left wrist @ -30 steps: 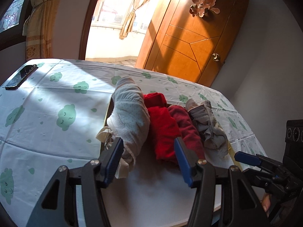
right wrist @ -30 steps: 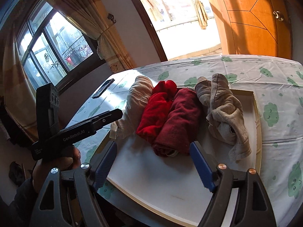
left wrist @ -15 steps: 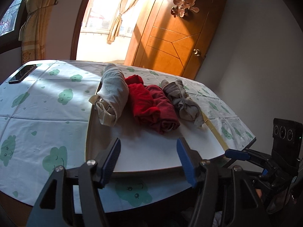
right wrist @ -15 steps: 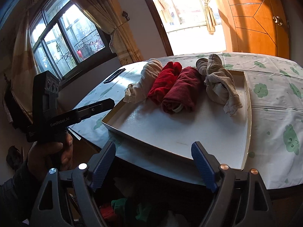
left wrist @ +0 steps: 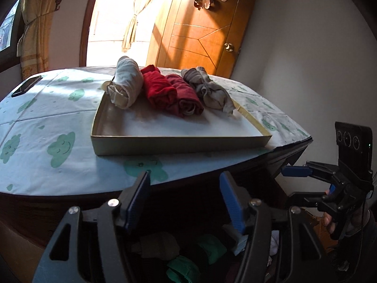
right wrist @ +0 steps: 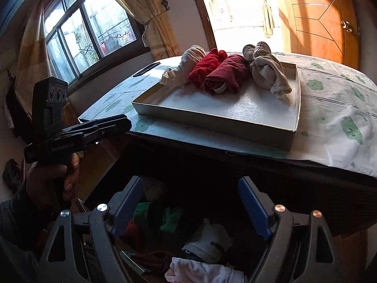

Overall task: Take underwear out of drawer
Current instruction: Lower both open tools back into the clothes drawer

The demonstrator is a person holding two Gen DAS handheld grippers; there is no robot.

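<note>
The open drawer (right wrist: pixel 179 240) lies below the table edge, at six o'clock in both wrist views, dim and crowded with loose underwear: green pieces (right wrist: pixel 170 218), a red one, a grey-white roll (right wrist: pixel 207 238) and a pale pink piece (right wrist: pixel 202 274) nearest the camera. The shade makes the exact count hard to tell.

The right gripper (right wrist: pixel 189 206) hangs over the drawer with its blue pads spread wide and nothing between them. The left gripper (left wrist: pixel 185 202) also hovers above the drawer, its jaws parted about halfway and empty; they were opening a little moments ago and have since settled. A hand (right wrist: pixel 50 184) holds the left tool at nine o'clock in the right wrist view.

On the table (left wrist: pixel 35 165), covered by a cloth printed with green clouds, sits a shallow cardboard tray (left wrist: pixel 179 145) at twelve o'clock. Four rolled garments lie touching in a row at its far end: a cream roll (left wrist: pixel 128 85), a bright red roll (left wrist: pixel 157 88), a dark red roll (left wrist: pixel 187 99) and a grey-beige roll (left wrist: pixel 209 89). A dark phone (left wrist: pixel 27 86) rests at ten o'clock near the table's far-left edge.
</note>
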